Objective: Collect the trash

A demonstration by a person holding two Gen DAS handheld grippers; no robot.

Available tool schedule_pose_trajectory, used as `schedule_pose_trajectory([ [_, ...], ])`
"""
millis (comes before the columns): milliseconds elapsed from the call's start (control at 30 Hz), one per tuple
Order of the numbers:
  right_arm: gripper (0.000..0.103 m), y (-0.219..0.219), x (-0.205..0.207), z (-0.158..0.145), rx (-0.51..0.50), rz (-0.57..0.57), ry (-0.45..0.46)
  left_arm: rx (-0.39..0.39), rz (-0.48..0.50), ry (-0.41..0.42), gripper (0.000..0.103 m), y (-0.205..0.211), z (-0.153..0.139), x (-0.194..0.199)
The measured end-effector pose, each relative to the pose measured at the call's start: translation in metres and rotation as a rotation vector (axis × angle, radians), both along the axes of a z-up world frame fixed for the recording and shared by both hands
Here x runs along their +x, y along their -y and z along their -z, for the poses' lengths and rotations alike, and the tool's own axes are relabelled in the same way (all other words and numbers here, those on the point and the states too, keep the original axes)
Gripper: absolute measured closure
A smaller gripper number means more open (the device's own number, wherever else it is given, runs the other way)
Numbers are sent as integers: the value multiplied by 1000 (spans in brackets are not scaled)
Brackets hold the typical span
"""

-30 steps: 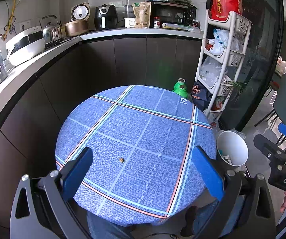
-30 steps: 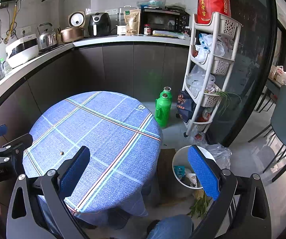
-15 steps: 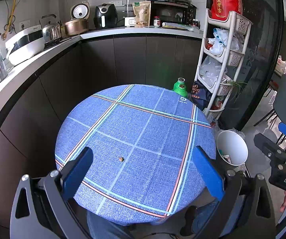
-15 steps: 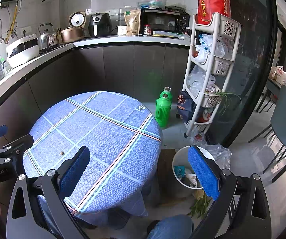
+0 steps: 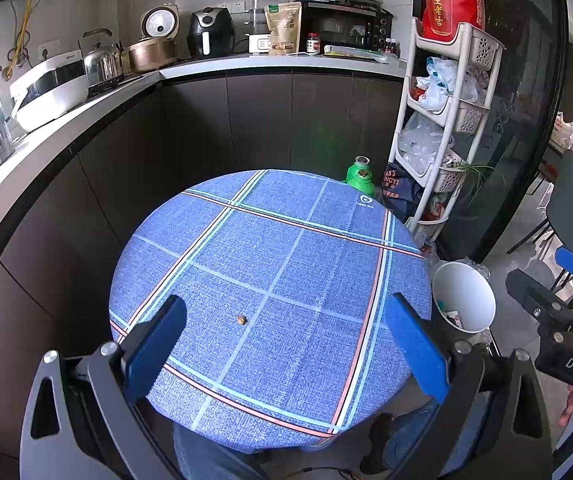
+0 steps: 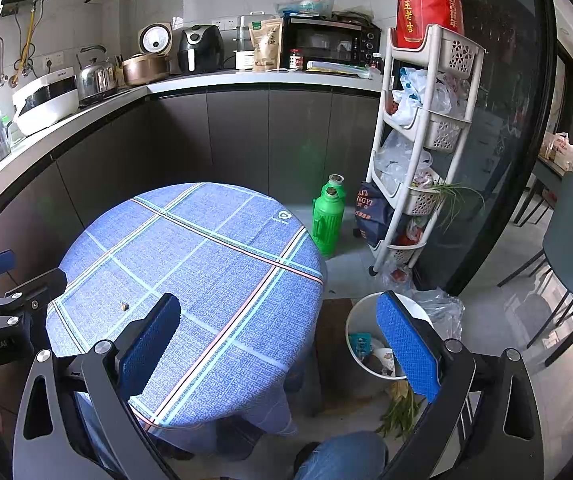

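Both tools were held above the near edge of the round bench [image 5: 326, 240], which wore a blue plaid cloth, and neither touched anything. The left tool [image 5: 284, 342] had its blue pads spread wide and empty; a small brown crumb [image 5: 240, 320] lay on the cloth between them and a little ahead, apart from both pads, so the tool looked lined up to come down on it. The right tool [image 6: 286, 344] was also spread wide with nothing between its pads, held off the bench's right side, one pad over the cloth and the other over a white bin [image 6: 360, 316] on the floor. The bin stood just beside the bench, within easy reach for a drop, and already held wrappers and scraps; some green stalks [image 6: 400, 410] lay on the floor next to it. The crumb appeared to be the only trash left on the bench, so the task seemed nearly done up there. It was tiny and flat on woven cloth, so pinching it would likely call for a low, careful close, or it might slip aside.
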State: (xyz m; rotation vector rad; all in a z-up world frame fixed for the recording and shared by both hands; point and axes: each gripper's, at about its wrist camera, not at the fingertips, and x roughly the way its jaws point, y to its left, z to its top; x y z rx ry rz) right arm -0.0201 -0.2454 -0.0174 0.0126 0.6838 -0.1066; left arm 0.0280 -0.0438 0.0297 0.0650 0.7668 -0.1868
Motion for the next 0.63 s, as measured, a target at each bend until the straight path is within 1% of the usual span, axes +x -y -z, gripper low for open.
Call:
schedule_pose_trajectory([
  [633, 9, 0, -1, 0, 2, 1, 1, 1, 21, 9, 4, 4, 0, -2],
])
